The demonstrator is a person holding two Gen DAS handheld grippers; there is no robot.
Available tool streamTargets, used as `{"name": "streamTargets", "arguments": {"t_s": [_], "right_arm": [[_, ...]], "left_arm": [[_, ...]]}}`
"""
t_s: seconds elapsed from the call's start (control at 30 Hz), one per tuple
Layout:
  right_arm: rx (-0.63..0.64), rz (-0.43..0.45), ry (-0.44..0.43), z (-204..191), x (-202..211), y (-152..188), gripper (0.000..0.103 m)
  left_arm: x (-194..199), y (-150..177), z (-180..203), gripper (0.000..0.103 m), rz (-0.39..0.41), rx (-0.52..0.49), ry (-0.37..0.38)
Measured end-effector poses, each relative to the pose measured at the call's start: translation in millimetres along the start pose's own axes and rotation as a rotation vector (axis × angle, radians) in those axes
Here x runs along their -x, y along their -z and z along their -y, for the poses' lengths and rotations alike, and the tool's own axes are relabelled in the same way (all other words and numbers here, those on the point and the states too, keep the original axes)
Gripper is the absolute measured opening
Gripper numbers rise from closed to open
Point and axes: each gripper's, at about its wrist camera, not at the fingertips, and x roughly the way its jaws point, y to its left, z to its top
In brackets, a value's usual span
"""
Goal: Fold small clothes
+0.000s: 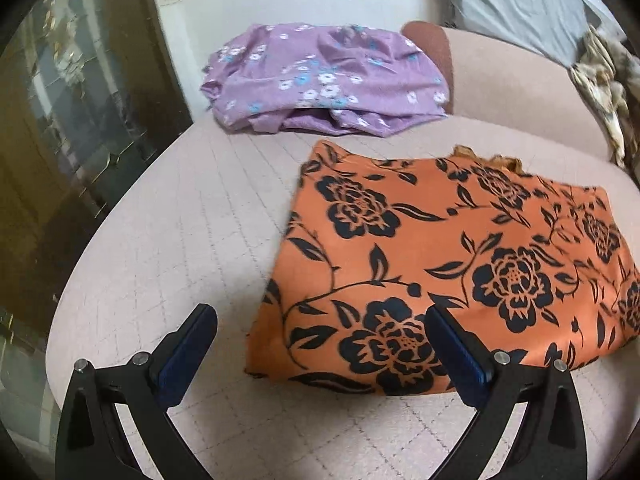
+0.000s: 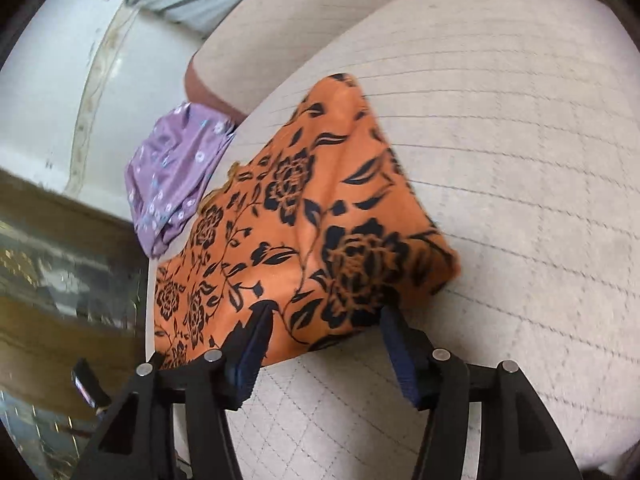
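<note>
An orange cloth with black flowers (image 1: 460, 264) lies folded on the pale quilted seat cushion (image 1: 180, 248). My left gripper (image 1: 320, 314) hovers open at its near left corner, with its right finger over the fabric and nothing gripped. In the right wrist view the same orange cloth (image 2: 320, 220) bulges up a little. Its near edge sits between the fingers of my right gripper (image 2: 326, 314). That gripper stands open, and its pads do not press on the fabric. A purple flowered garment (image 1: 320, 80) lies folded at the back, also seen as the purple garment (image 2: 176, 172) in the right wrist view.
The quilted cushion (image 2: 500, 200) spreads wide to the right of the orange cloth. A dark glass-fronted cabinet (image 1: 72, 128) stands at the left. A grey pillow (image 1: 520, 4) and a patterned blanket (image 1: 604, 92) lie at the back right, past the padded backrest (image 1: 512, 80).
</note>
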Motion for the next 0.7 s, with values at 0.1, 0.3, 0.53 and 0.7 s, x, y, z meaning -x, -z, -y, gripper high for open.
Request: {"name": "streamTargets", "arguments": {"t_s": [0.1,0.3,0.53,0.7], "right_arm": [[-0.059,-0.019,-0.021,10,-6,3,0.068],[-0.152,-0.016,-0.019,26,-22,-1,0.068],[-0.204,0.021,-0.036,32,-36,-14,0.069],[-0.208,0.04,-0.041,29,-40,-19,0.07]], "left_arm": [[-12,2,-8,0.103,-0.042,0.027,-0.013],[-53,7,-5,0.103,-0.169,-0.009,-0.046],[-53,-3,-12,0.103,-0.144,0.036,-0.018],[-44,-12,-13,0.103,-0.051,0.003,-0.094]]}}
